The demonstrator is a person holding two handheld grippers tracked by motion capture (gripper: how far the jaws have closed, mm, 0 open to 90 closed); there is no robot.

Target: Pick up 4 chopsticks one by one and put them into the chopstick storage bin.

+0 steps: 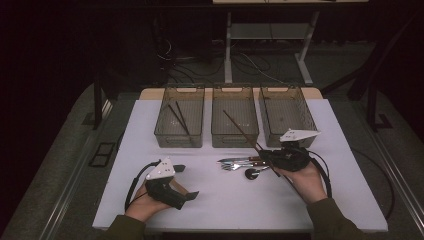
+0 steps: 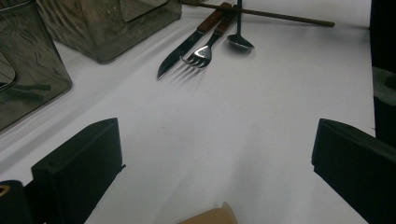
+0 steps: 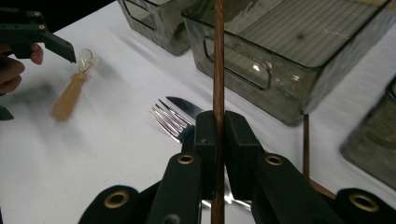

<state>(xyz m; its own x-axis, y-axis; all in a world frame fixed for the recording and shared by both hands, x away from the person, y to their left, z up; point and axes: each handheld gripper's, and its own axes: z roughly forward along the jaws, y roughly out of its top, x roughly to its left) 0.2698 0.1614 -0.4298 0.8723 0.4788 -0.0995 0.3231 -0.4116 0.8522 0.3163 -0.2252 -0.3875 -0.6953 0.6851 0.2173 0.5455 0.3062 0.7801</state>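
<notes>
My right gripper (image 1: pixel 265 152) (image 3: pixel 218 123) is shut on a thin brown chopstick (image 1: pixel 240 127) (image 3: pixel 218 70) that slants up and left over the middle bin (image 1: pixel 235 136). Just under it a knife (image 1: pixel 231 160) (image 2: pixel 187 44), a fork (image 2: pixel 205 49) (image 3: pixel 170 121) and a dark spoon (image 1: pixel 251 173) (image 2: pixel 239 39) lie together on the white table (image 1: pixel 225 200). My left gripper (image 1: pixel 186 181) (image 2: pixel 215 154) rests low at the front left, jaws wide apart with nothing between them. A small spoon with a tan handle (image 3: pixel 70 95) lies close to it.
Three smoky clear bins stand in a row at the back; the left bin (image 1: pixel 179 137) holds two chopsticks (image 1: pixel 179 119), and the right bin (image 1: pixel 287 131) is beside my right hand. Another chopstick (image 3: pixel 306 140) lies beside the gripper near a bin wall.
</notes>
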